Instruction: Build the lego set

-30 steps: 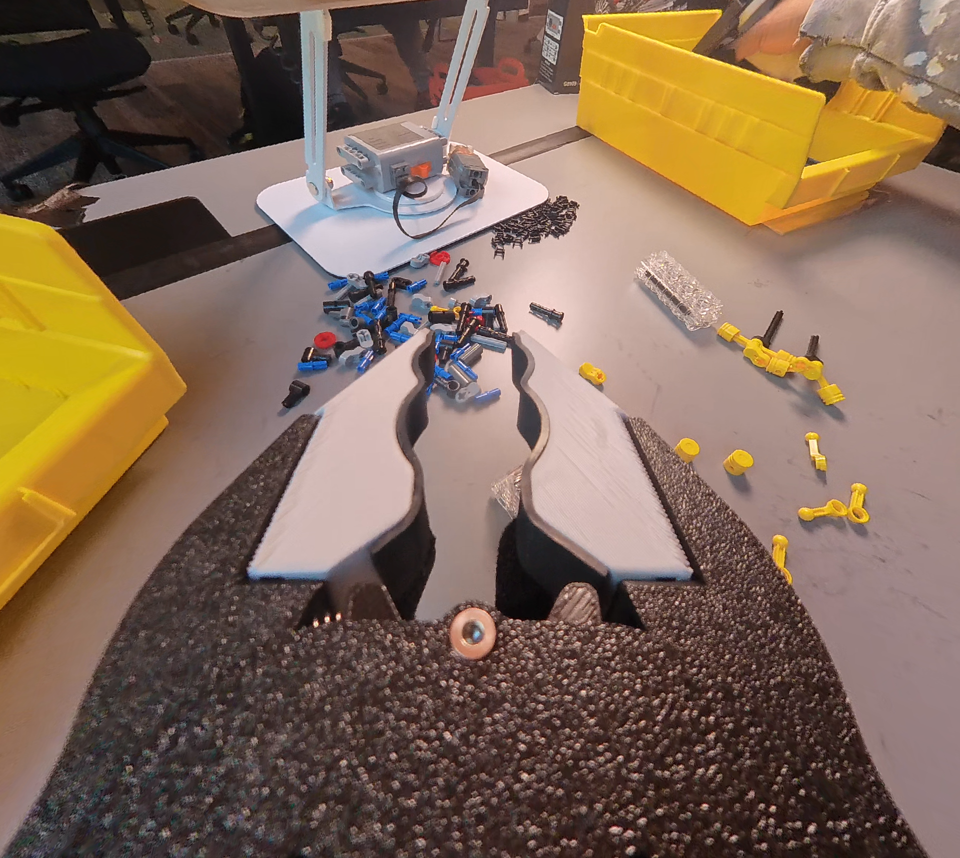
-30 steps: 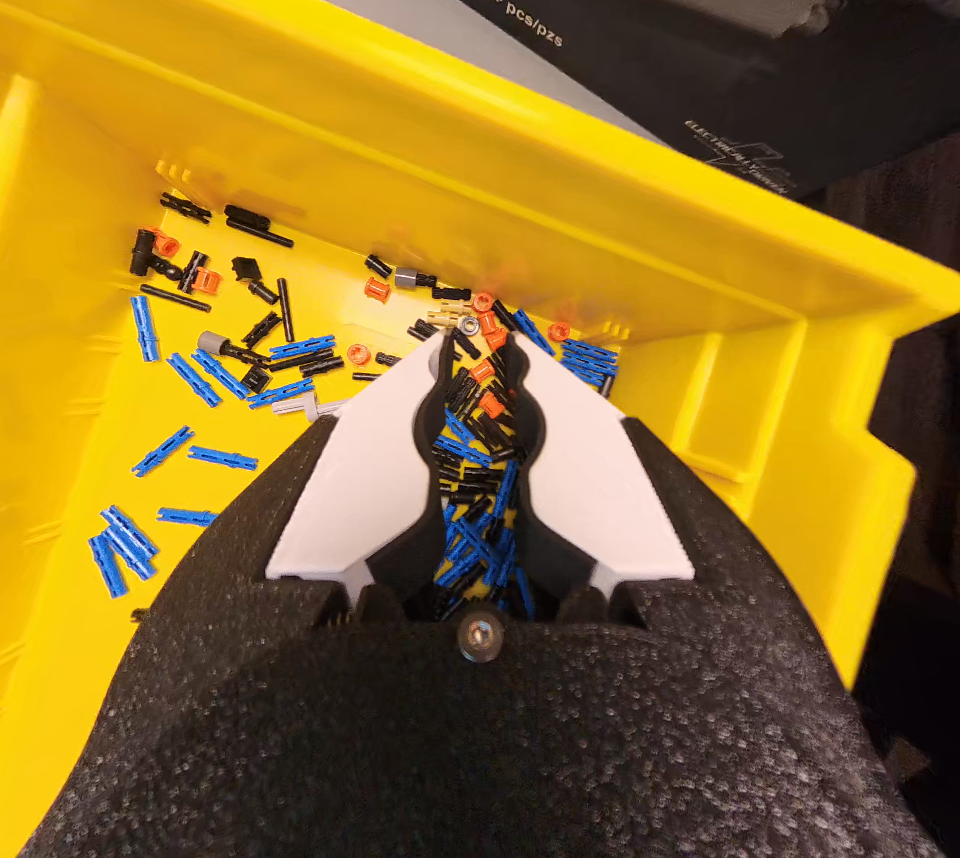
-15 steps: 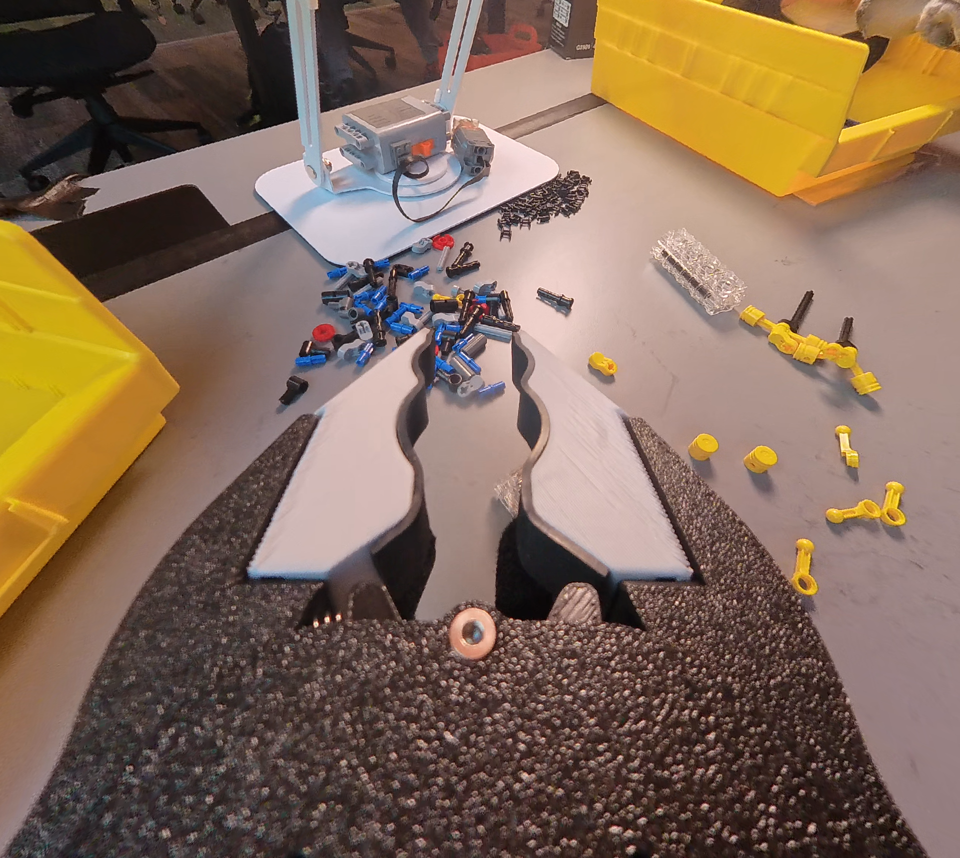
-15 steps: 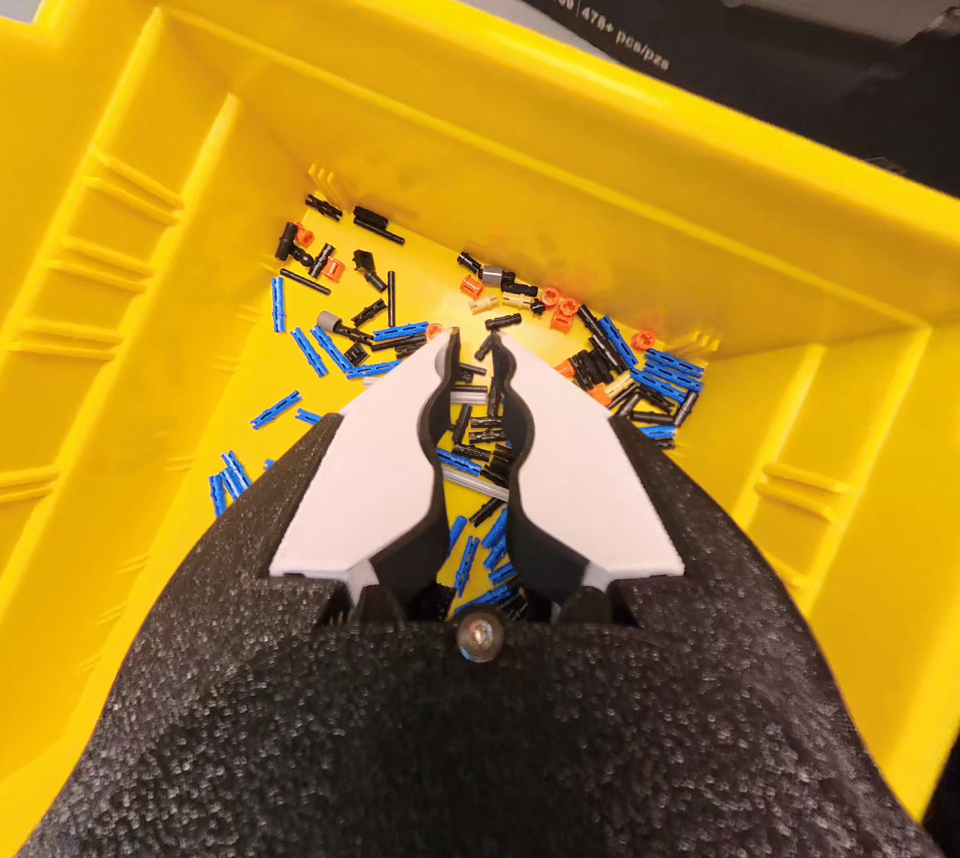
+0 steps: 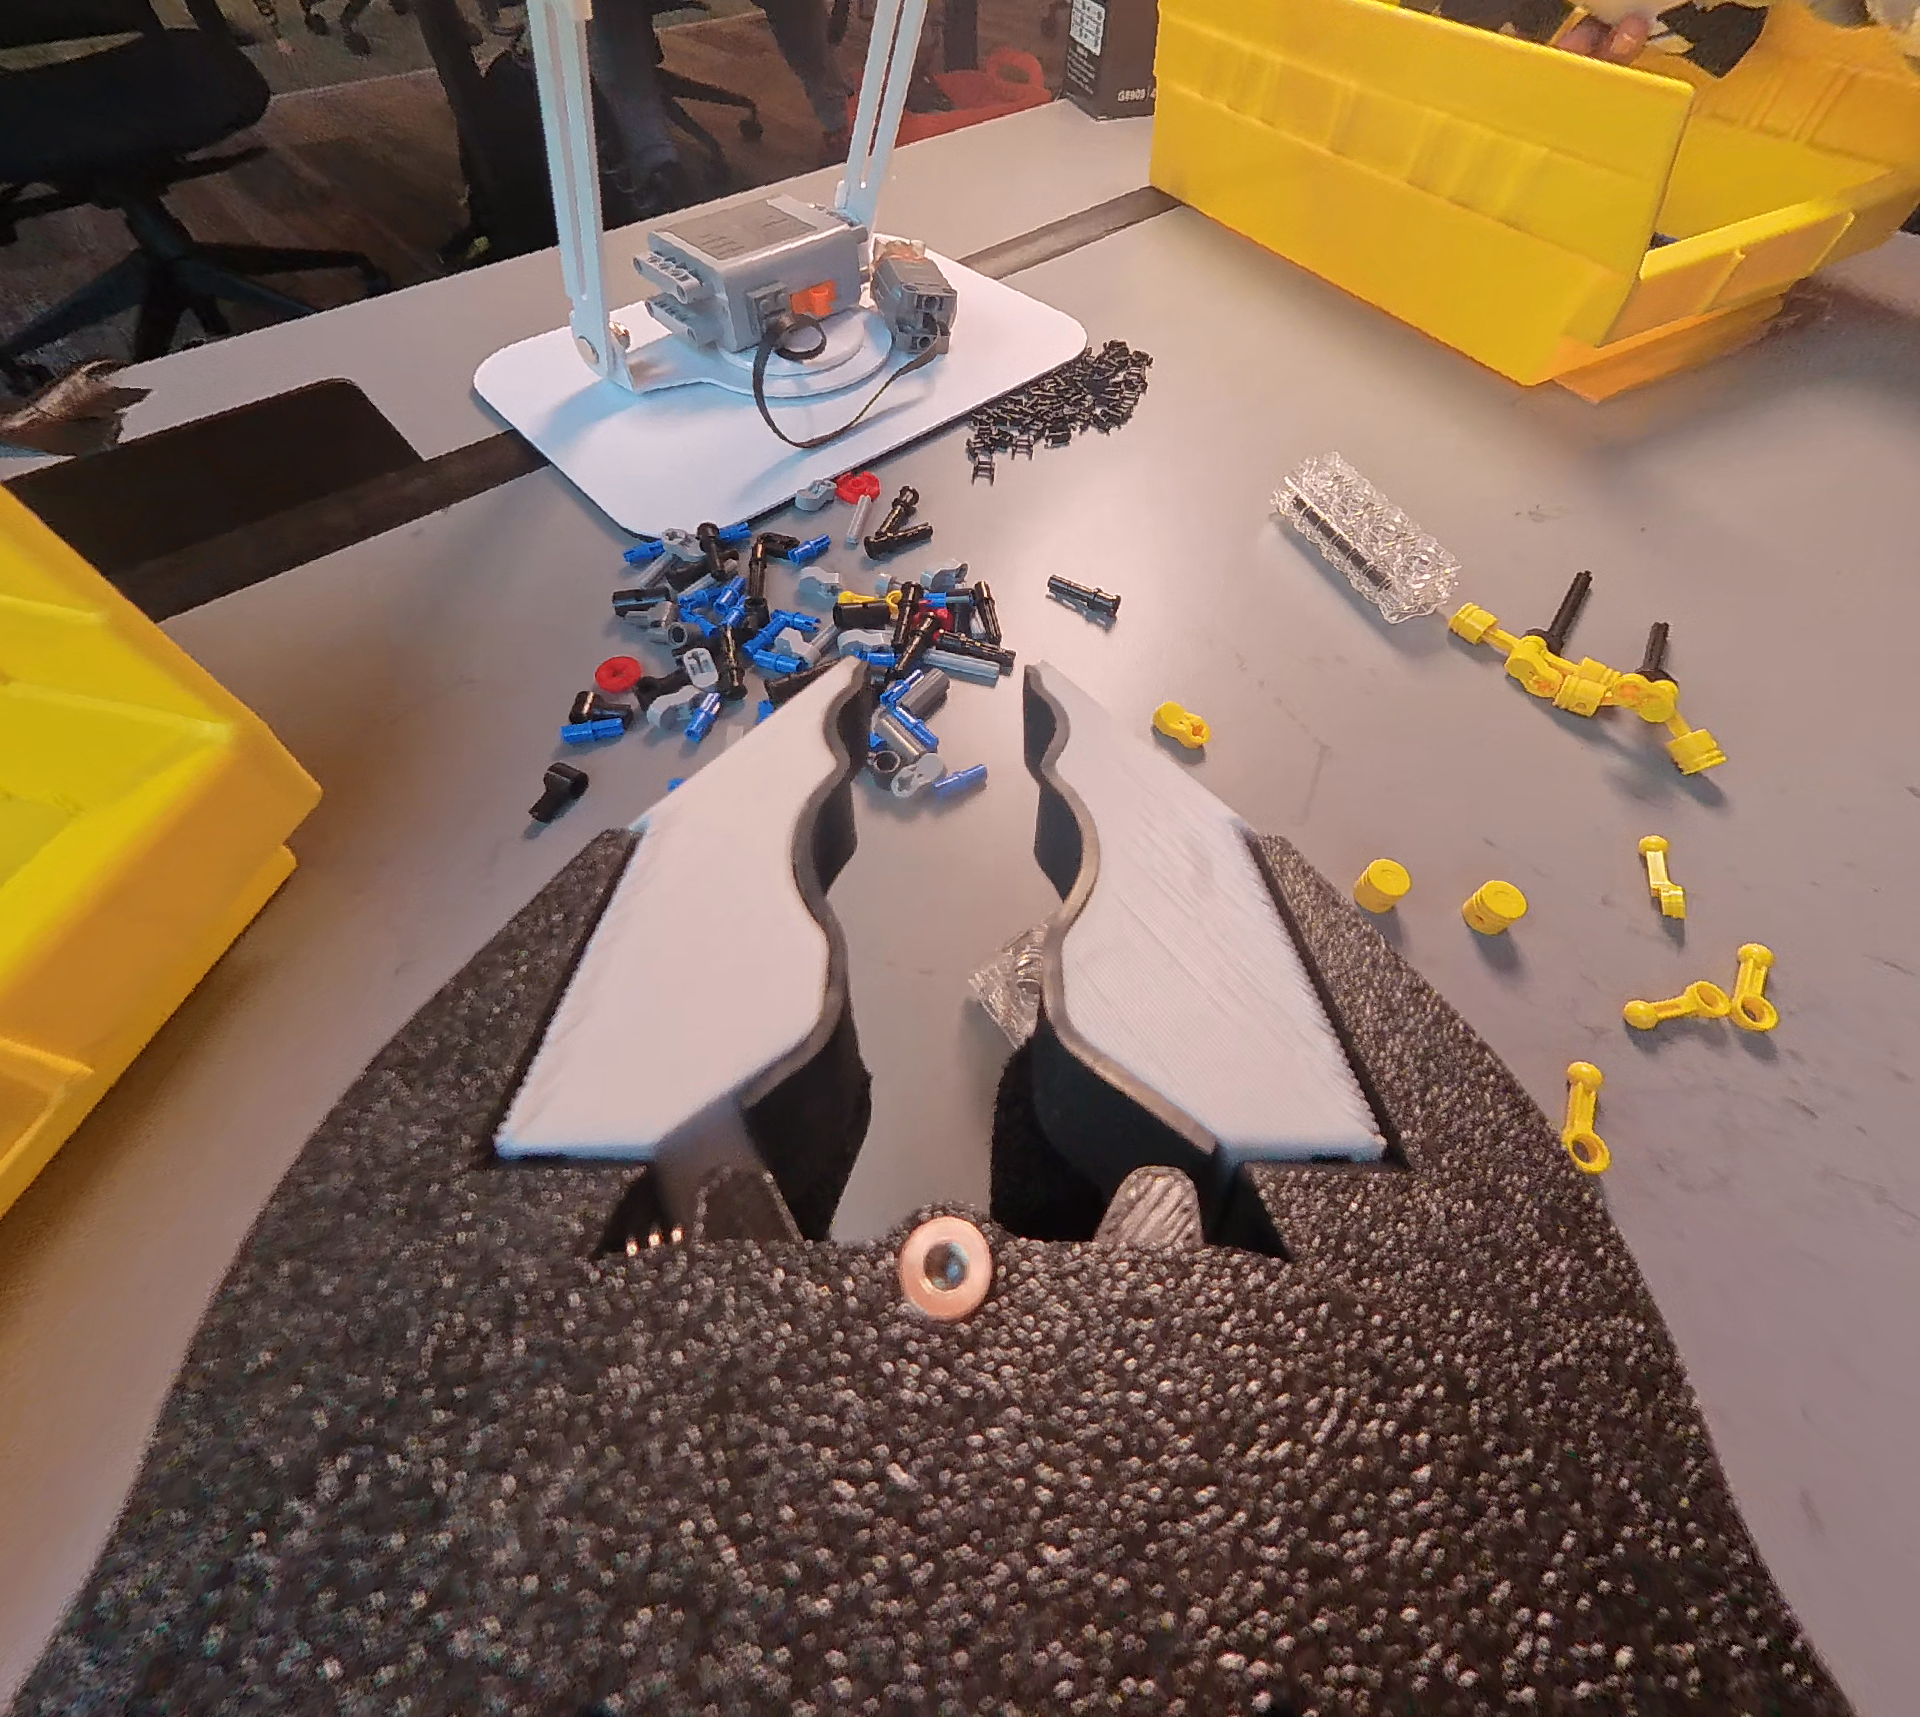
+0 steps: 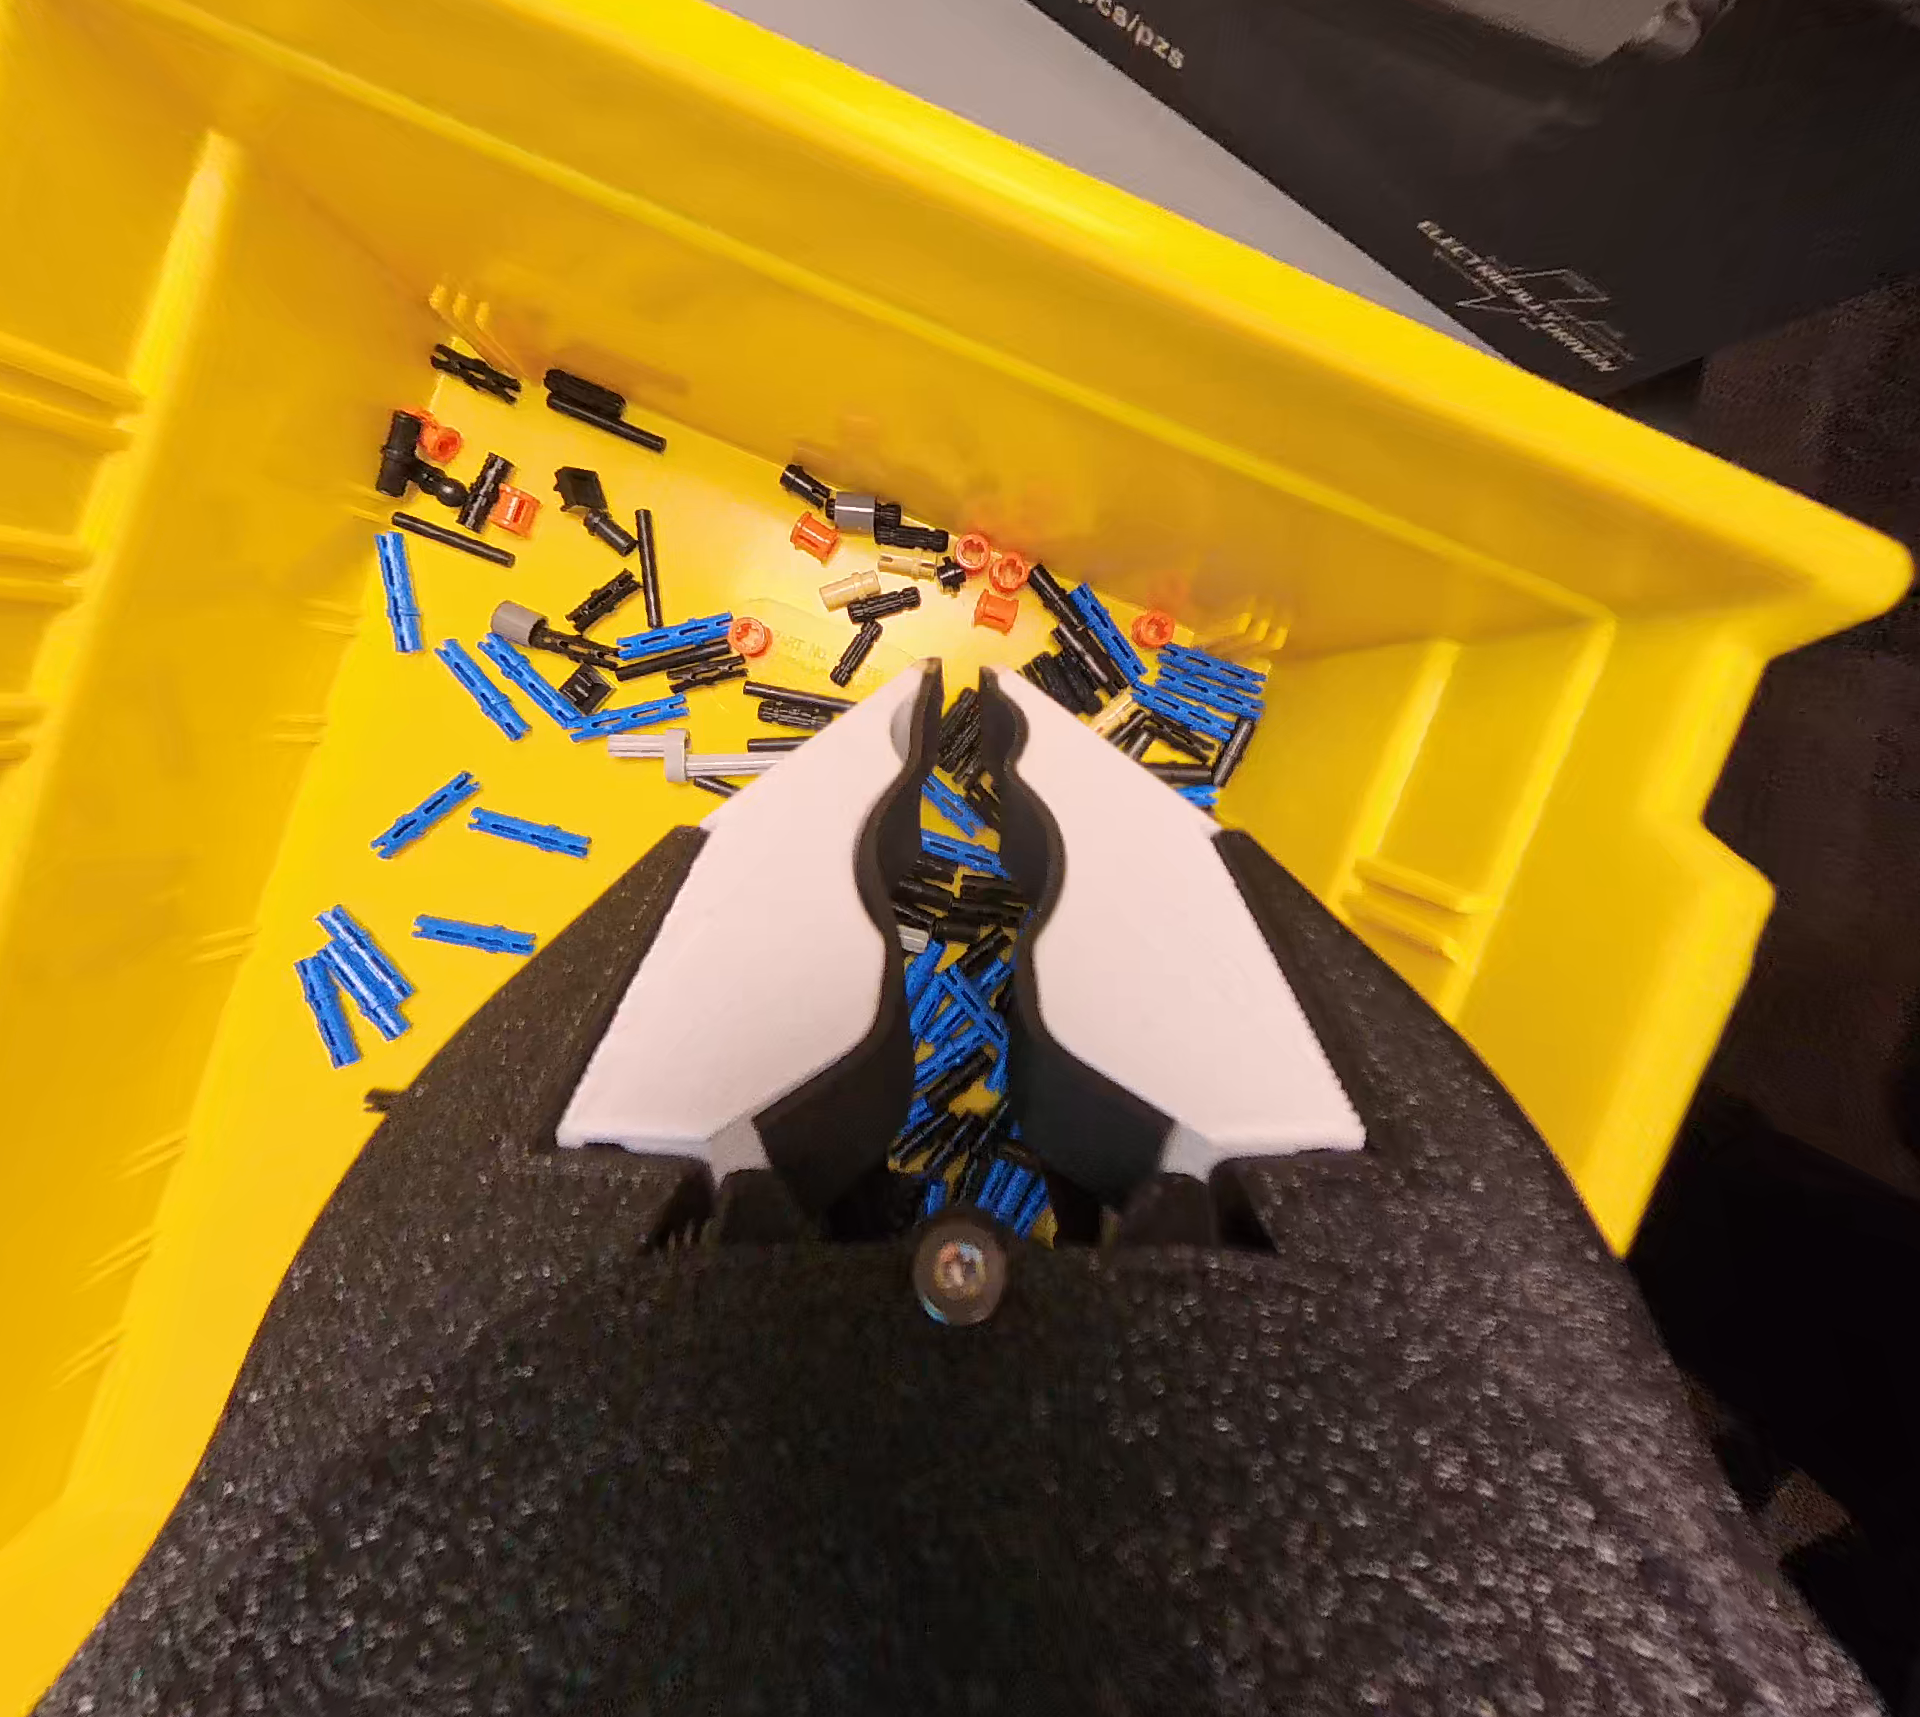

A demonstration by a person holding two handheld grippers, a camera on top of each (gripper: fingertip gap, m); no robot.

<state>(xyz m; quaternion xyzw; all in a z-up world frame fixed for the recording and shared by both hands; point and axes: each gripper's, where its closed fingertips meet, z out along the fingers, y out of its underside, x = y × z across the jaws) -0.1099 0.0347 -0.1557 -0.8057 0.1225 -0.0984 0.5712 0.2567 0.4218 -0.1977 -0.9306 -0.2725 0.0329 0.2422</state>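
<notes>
Left wrist: my left gripper (image 5: 940, 691) has drifted nearer the mixed pin pile (image 5: 800, 628) on the table (image 5: 1299, 794), fingers wide apart, empty.

Right wrist: my right gripper (image 6: 956, 680) in the yellow bin (image 6: 727, 202) has narrowed to a slit over black pins (image 6: 961, 732); grip unclear.

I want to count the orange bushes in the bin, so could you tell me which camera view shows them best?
The right wrist view: it looks straight down into the yellow bin, where the orange bushes lie among blue and black pins on its floor. The left wrist view shows only that bin's outer wall, none of its contents.
</notes>
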